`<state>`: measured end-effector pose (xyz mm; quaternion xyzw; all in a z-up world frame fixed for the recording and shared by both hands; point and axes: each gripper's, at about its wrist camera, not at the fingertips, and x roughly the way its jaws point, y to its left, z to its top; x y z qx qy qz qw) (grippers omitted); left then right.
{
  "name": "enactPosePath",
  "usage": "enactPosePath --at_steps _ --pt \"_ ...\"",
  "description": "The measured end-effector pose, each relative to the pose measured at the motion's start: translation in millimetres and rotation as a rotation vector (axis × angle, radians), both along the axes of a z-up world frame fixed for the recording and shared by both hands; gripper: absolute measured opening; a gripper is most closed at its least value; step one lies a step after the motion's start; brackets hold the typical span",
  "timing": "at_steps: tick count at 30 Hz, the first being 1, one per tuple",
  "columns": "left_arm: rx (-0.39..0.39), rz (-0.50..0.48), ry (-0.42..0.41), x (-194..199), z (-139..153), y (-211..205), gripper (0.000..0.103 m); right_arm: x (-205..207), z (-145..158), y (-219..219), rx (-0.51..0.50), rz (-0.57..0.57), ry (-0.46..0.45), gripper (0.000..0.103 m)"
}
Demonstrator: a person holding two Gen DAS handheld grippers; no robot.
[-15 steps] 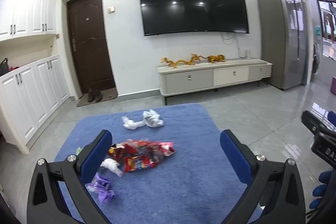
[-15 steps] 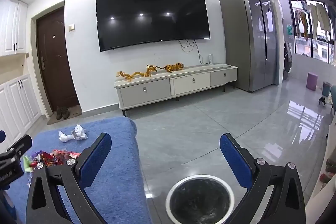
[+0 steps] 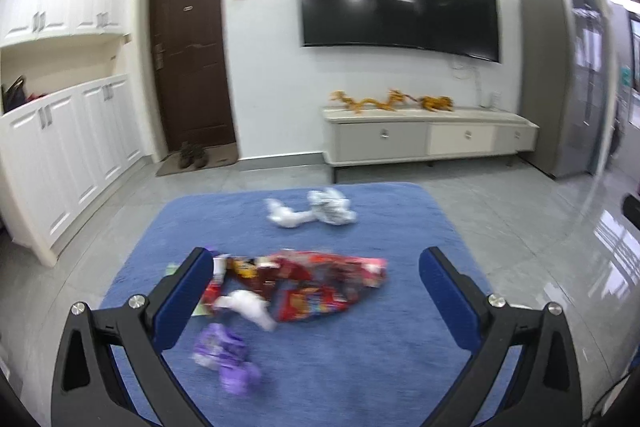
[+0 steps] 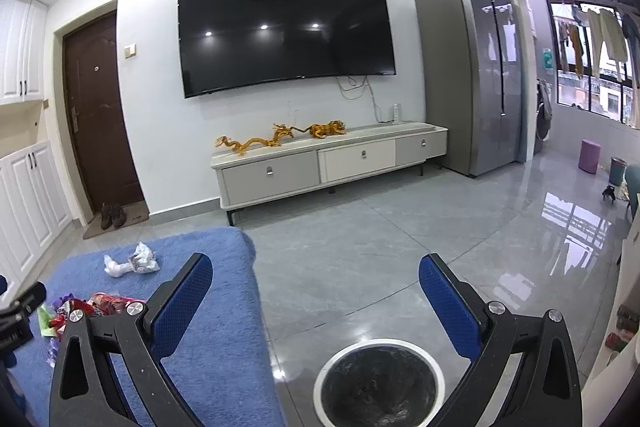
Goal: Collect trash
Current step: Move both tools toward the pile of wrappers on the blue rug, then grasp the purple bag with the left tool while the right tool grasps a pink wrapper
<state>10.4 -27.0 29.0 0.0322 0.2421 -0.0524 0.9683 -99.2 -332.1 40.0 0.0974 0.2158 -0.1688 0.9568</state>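
1. Over the blue rug (image 3: pixel 320 379), seen from the left wrist, the left gripper (image 3: pixel 316 291) hung with its jaws spread wide and nothing between the pads.
2. On that rug, the red snack wrappers (image 3: pixel 316 283) lay in a heap just past the left-hand finger (image 3: pixel 180 303), not touched by it.
3. A white crumpled tissue (image 3: pixel 248 307) sat against the near edge of the red heap, still on the rug.
4. A purple wrapper (image 3: pixel 228 355) lay on the rug nearer the camera than the heap, just beside the same finger.
5. Toward the rug's far edge, a white wad (image 3: pixel 284 215) and a silvery crumpled wrapper (image 3: pixel 332 207) rested side by side, well apart from the heap.
6. Beyond the rug stood a low TV cabinet (image 3: pixel 428 143) against the wall; this view was blurred.
7. Switching to the right wrist: the right gripper (image 4: pixel 316 291) was released too, jaws at full spread and empty, over bare grey floor just right of the rug (image 4: pixel 224 347).
8. A round trash bin (image 4: pixel 378 383) with a white rim and dark liner stood on the floor right of the rug, low between the fingers.
9. On the rug's left side the red wrappers (image 4: pixel 104 301) showed partly behind the finger mount, with the white wad (image 4: pixel 116 267) and silvery wrapper (image 4: pixel 142 259) farther back.
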Motion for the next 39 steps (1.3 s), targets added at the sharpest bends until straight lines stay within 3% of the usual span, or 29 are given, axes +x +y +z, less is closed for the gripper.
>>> enactPosePath --at_steps 7,12,15,19,24,30,35,39 --pt "-0.033 0.16 0.004 21 -5 85 0.103 23 1 27 0.011 0.105 0.016 0.103" --pt "-0.066 0.228 0.036 28 -16 124 0.103 58 -9 71 -0.102 0.201 -0.022 0.103" --pt "-0.086 0.22 0.074 30 -31 135 0.103 76 -16 90 -0.028 0.272 0.0 0.103" --pt "-0.112 0.152 0.151 35 -55 131 0.103 107 -35 113 0.03 0.375 0.077 0.102" --pt "-0.095 0.092 0.245 43 -90 117 0.101 149 -76 127 0.073 0.449 0.208 0.083" --pt "-0.108 0.09 0.297 58 -109 116 0.094 198 -109 130 0.159 0.527 0.268 0.081" --pt "-0.116 0.089 0.341 65 -122 115 0.085 227 -126 148 0.174 0.632 0.309 0.081" --pt "-0.118 0.066 0.368 66 -131 113 0.075 228 -143 163 0.183 0.72 0.364 0.065"
